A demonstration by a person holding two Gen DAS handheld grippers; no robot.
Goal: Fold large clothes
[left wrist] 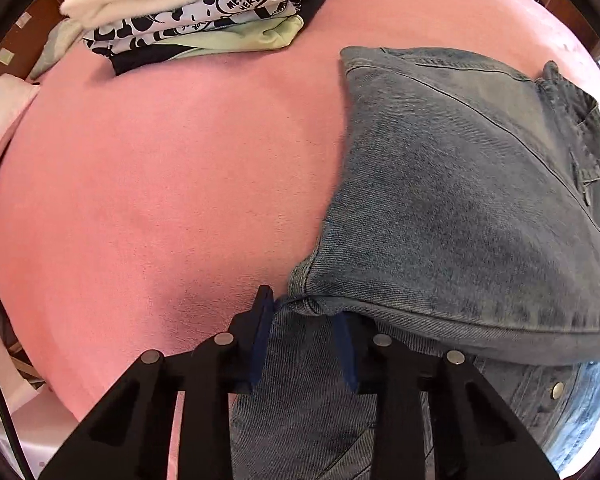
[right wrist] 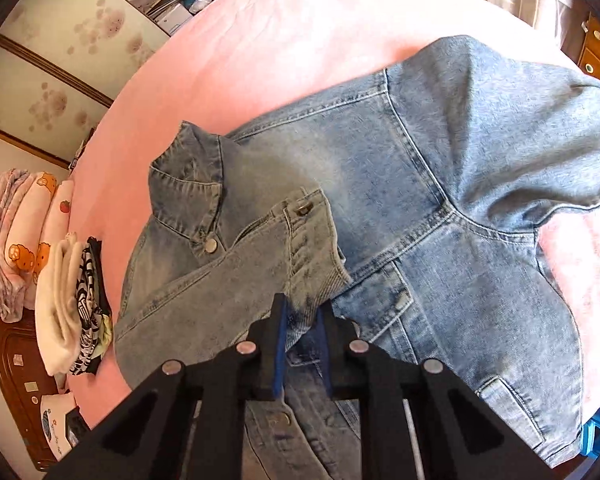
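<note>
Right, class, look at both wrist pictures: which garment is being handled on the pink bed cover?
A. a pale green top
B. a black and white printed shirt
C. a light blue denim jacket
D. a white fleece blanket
C: the light blue denim jacket lies spread on the pink bed cover under both sets of jaws, while the other clothes sit folded in a pile off to the side.

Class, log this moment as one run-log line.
stage: folding denim jacket | left gripper: pinching jacket edge | right gripper: gripping denim | surface: pink bed
</note>
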